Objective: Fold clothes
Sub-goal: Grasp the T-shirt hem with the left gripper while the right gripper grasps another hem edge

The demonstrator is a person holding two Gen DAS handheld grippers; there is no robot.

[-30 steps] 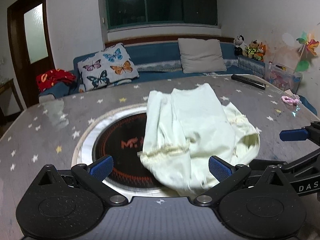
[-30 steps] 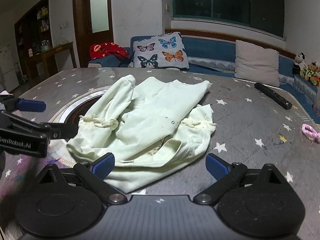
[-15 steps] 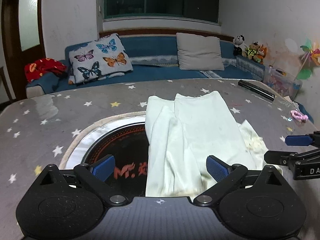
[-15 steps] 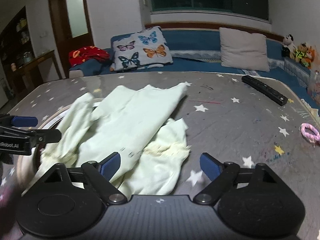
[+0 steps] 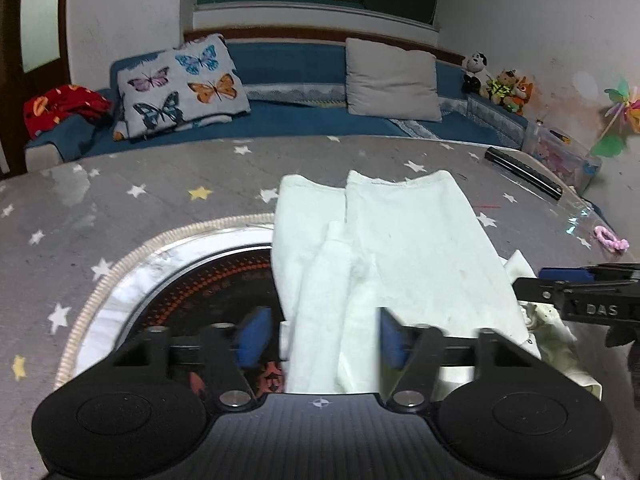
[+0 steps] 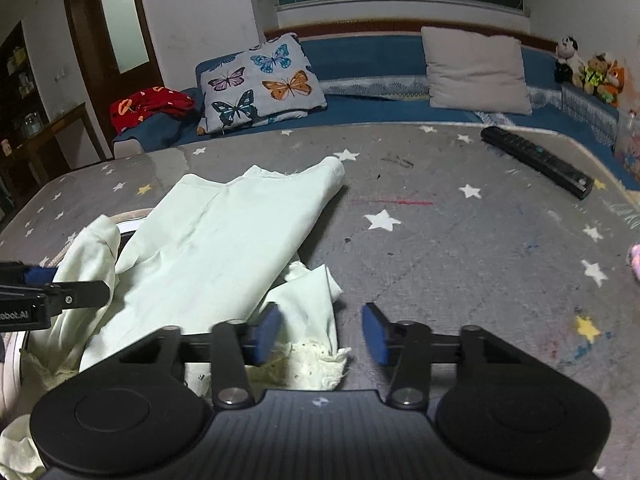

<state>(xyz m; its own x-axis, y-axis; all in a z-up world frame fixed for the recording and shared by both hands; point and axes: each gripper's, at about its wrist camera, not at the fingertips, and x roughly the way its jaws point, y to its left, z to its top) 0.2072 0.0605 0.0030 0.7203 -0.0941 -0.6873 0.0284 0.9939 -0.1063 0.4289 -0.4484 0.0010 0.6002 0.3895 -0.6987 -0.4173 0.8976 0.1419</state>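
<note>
Garment point(image 5: 416, 240) between both tools' fingers

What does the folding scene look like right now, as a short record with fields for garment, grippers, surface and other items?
garment: pale green garment, partly laid out, rumpled at the near end
left gripper: open, fingers either side of the near edge
right gripper: open, lacy hem by its left finger
surface: grey star-print table
other items: black remote, pink hair tie
</note>
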